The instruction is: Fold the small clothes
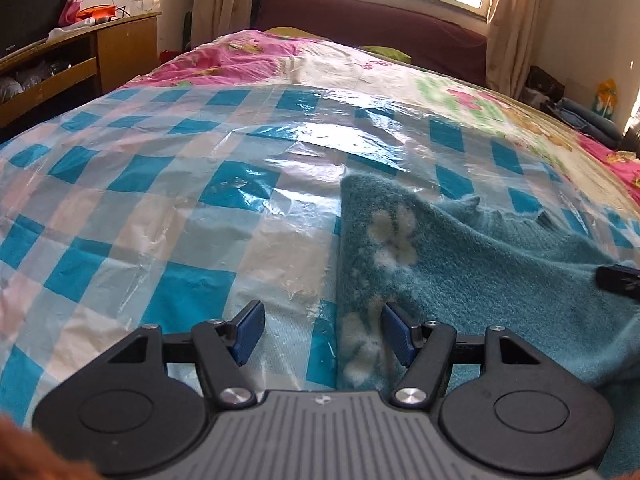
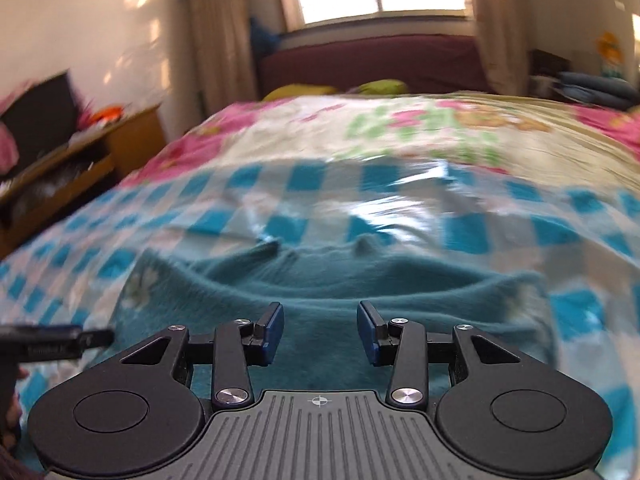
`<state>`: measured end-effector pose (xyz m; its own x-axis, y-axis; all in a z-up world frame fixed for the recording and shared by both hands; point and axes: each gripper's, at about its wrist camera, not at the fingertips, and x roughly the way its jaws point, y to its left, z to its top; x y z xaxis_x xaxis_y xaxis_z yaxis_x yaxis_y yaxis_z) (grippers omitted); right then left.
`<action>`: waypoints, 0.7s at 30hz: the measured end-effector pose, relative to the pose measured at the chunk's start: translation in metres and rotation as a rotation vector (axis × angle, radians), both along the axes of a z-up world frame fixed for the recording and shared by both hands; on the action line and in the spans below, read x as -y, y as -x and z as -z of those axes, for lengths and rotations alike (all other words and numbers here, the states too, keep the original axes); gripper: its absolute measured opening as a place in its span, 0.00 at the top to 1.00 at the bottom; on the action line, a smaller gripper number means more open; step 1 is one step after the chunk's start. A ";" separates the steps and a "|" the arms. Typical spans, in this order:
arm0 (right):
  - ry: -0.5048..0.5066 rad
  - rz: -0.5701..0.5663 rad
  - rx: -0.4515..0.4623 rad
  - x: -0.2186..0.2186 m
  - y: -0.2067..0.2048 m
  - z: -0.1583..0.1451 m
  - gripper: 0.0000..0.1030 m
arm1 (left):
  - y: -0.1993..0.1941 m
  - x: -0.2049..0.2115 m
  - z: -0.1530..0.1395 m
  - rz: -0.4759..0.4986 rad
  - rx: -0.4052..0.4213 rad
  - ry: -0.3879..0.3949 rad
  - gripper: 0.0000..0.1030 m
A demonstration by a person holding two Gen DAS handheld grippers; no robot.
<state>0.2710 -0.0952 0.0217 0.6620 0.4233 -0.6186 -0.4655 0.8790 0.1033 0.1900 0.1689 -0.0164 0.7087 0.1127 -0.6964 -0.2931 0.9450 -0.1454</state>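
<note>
A small teal fleece garment [image 1: 472,264] with white paw prints lies on the blue checked sheet under clear plastic [image 1: 168,200]. My left gripper [image 1: 322,330] is open and empty, low over the garment's left edge, its right finger over the fleece. In the right wrist view the garment [image 2: 320,280] lies spread, slightly blurred. My right gripper [image 2: 319,330] is open and empty, just above the garment's near middle. The right gripper's tip shows at the right edge of the left wrist view [image 1: 618,278]; the left gripper shows at the left edge of the right wrist view [image 2: 60,340].
The bed carries a pink floral quilt [image 1: 248,54] beyond the checked sheet, with a dark red headboard [image 1: 380,24] under a window. A wooden desk [image 1: 80,60] with clutter stands to the left of the bed. Folded items [image 2: 596,88] lie at the right.
</note>
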 end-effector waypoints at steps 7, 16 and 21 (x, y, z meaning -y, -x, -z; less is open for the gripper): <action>0.158 -0.157 0.023 -0.027 -0.028 0.025 0.61 | 0.000 -0.008 -0.001 0.023 0.003 0.035 0.33; 0.207 -0.292 -0.044 -0.032 -0.036 0.021 0.86 | -0.003 -0.011 -0.001 0.034 0.016 0.057 0.33; 0.192 -0.269 -0.047 -0.032 -0.037 0.010 0.94 | -0.007 -0.010 -0.004 0.039 0.027 0.047 0.34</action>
<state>0.3084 -0.0632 0.0112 0.5114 0.4516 -0.7311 -0.6819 0.7310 -0.0255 0.1970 0.1787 -0.0122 0.7303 0.0521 -0.6811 -0.2518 0.9474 -0.1975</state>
